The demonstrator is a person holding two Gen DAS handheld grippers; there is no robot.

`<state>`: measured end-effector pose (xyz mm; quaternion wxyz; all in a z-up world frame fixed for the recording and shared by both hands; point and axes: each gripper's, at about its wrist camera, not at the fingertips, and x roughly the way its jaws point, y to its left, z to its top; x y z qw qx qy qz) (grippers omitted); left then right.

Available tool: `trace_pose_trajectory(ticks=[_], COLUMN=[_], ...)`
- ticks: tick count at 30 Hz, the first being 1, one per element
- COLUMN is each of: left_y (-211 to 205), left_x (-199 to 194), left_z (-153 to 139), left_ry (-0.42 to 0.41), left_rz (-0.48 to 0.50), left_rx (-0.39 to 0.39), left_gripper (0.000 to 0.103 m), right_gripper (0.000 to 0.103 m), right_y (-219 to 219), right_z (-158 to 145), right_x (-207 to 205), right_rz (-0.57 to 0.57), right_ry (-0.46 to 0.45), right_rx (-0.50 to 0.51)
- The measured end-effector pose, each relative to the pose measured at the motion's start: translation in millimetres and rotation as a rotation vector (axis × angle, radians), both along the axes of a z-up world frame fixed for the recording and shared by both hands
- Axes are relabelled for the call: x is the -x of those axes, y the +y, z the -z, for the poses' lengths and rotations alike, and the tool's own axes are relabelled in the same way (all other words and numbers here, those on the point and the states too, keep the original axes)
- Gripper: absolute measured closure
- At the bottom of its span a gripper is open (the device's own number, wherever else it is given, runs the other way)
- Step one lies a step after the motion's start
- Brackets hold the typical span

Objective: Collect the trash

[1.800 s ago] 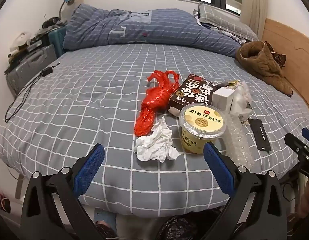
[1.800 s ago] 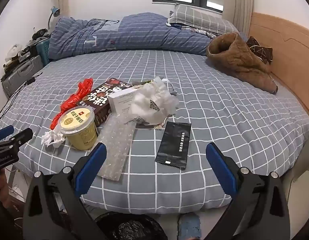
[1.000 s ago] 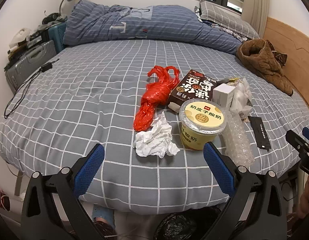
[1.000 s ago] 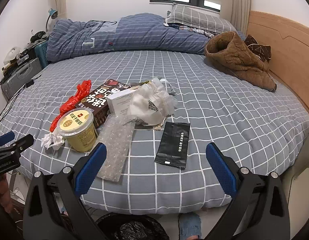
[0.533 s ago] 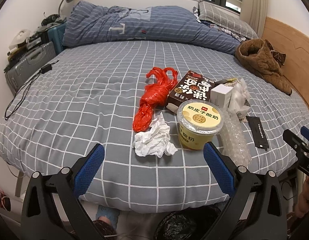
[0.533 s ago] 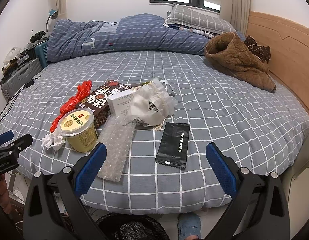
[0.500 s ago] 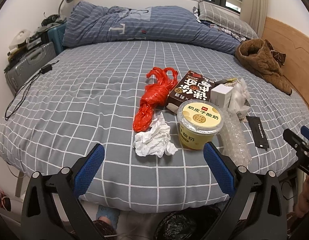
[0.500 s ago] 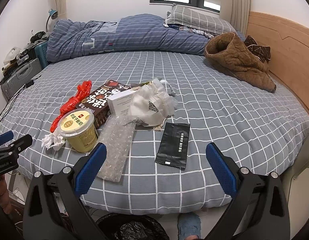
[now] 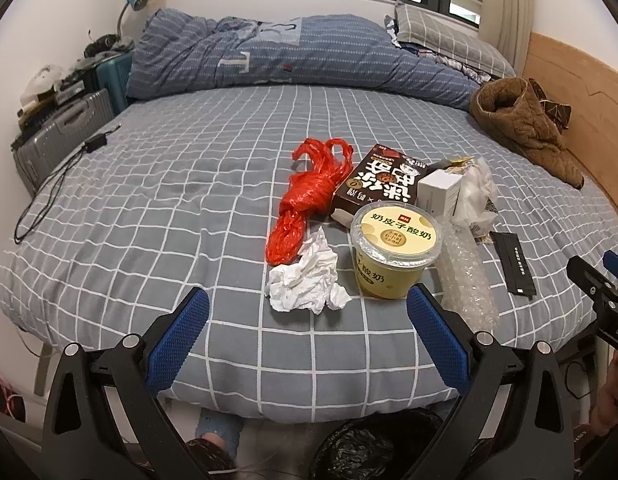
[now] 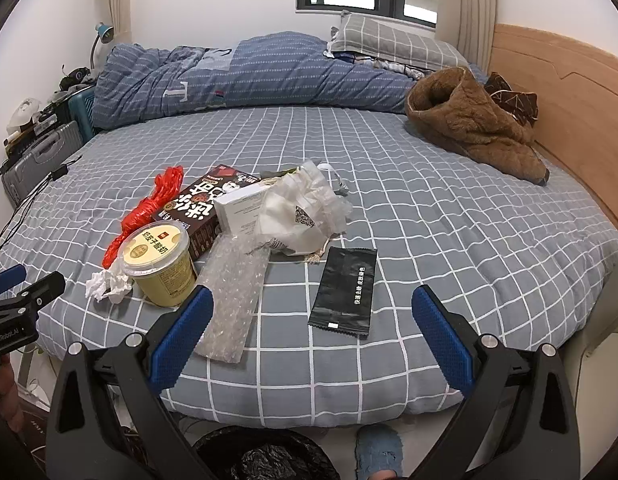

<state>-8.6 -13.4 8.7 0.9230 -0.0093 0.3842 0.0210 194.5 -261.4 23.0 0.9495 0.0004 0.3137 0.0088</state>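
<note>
Trash lies near the front edge of a grey checked bed (image 9: 149, 208): a crumpled white tissue (image 9: 305, 280), a red plastic bag (image 9: 309, 196), a yellow yogurt cup (image 9: 395, 254), a dark brown box (image 9: 379, 188), a small white box (image 9: 439, 192), a white plastic bag (image 10: 301, 212), bubble wrap (image 10: 233, 296) and a black sachet (image 10: 345, 292). My left gripper (image 9: 307, 340) is open and empty, just in front of the tissue. My right gripper (image 10: 313, 332) is open and empty, in front of the sachet and bubble wrap.
A bin with a black liner (image 10: 265, 456) stands on the floor below the bed edge. A brown coat (image 10: 469, 128) lies at the back right by the wooden headboard (image 10: 569, 92). A rolled blue duvet (image 10: 249, 76) lies at the back. Suitcases (image 9: 57, 136) and a cable (image 9: 49, 188) are at the left.
Both grippers have stayed open and nearly still, with only a slight drift of the views. Nothing on the bed has moved.
</note>
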Motion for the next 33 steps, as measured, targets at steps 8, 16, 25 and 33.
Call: trace_pose_trajectory(ticks=[8, 16, 25, 33], left_y=[-5.9, -6.6, -7.2, -8.5], left_x=[-3.1, -4.0, -3.9, -3.9], left_z=[4.7, 5.2, 5.2, 5.2], left_ry=[0.014, 0.015, 0.015, 0.017], left_rz=[0.010, 0.011, 0.010, 0.009], left_rx=[-0.006, -0.004, -0.004, -0.003], left_gripper=[0.006, 0.006, 0.006, 0.006], right_gripper=[0.008, 0.008, 0.008, 0.008], right_y=[-5.1, -6.6, -6.4, -6.3], right_z=[-0.1, 0.0, 0.3, 0.4], right_x=[0.0, -0.1, 0.1, 0.3], right_rz=[0.012, 0.015, 0.014, 0.014], right_ry=[0.003, 0.001, 0.001, 0.000], right_rx=[0.002, 0.002, 0.002, 0.003])
